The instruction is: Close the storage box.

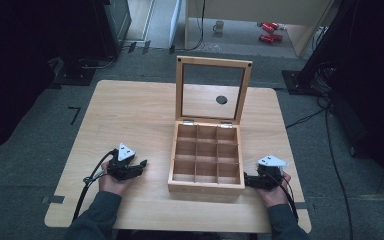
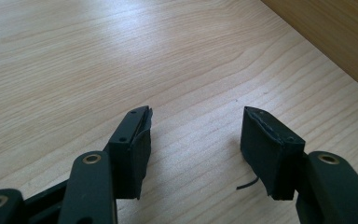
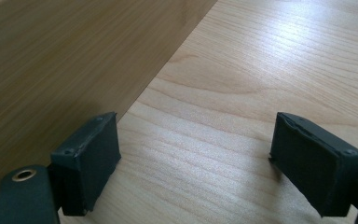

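Observation:
A wooden box (image 1: 206, 184) with several empty compartments stands in the middle of the table, its glass-paned lid (image 1: 213, 90) raised upright at the back. My left gripper (image 1: 141, 166) rests on the tabletop left of the box, held by a hand, its jaws open with only bare wood between them (image 2: 196, 128). My right gripper (image 1: 248, 181) lies just right of the box's front corner, jaws open and empty (image 3: 193, 140). The box's side wall (image 3: 60, 65) runs close beside its left jaw. The same box's wall (image 2: 335, 37) shows at the upper right of the left gripper view.
The light wooden table (image 1: 130, 110) has bare room left of and behind the box. A dark round spot (image 1: 221, 99) shows through the lid's glass. Cables trail from both grippers toward the near edge. Beyond the table lie grey floor, a mug (image 1: 219, 26) and red items (image 1: 270, 31).

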The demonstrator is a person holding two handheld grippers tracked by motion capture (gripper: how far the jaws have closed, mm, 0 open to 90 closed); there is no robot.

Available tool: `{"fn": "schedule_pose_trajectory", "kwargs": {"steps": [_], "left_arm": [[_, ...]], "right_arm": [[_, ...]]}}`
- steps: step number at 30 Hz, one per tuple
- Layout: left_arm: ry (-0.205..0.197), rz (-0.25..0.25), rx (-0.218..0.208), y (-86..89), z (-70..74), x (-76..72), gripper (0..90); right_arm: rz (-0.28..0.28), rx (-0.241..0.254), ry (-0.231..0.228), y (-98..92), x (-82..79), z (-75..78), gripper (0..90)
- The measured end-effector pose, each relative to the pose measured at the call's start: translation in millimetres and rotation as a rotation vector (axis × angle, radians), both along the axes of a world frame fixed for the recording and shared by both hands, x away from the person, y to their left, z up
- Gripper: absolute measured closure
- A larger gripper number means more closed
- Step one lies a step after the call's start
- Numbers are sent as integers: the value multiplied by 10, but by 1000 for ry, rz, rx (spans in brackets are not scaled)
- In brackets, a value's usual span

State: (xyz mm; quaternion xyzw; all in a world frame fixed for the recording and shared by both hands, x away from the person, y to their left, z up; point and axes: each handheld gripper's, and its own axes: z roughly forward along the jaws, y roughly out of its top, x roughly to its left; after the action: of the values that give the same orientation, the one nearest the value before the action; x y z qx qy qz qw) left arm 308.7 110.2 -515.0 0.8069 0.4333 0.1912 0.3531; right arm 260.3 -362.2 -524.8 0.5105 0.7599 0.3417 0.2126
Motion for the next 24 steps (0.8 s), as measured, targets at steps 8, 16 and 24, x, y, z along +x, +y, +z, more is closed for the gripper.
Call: {"fn": "schedule_pose_trajectory", "kwargs": {"steps": [8, 16, 24], "left_arm": [[6, 3, 0, -4, 5, 22, 424], [14, 22, -9, 31, 47, 46, 443], [-46, -7, -44, 24, 244, 67, 430]], "right_arm": [[16, -3, 9, -13, 8, 9, 155], [2, -15, 44, -21, 31, 75, 320], [2, -23, -19, -51, 6, 301, 402]]}}
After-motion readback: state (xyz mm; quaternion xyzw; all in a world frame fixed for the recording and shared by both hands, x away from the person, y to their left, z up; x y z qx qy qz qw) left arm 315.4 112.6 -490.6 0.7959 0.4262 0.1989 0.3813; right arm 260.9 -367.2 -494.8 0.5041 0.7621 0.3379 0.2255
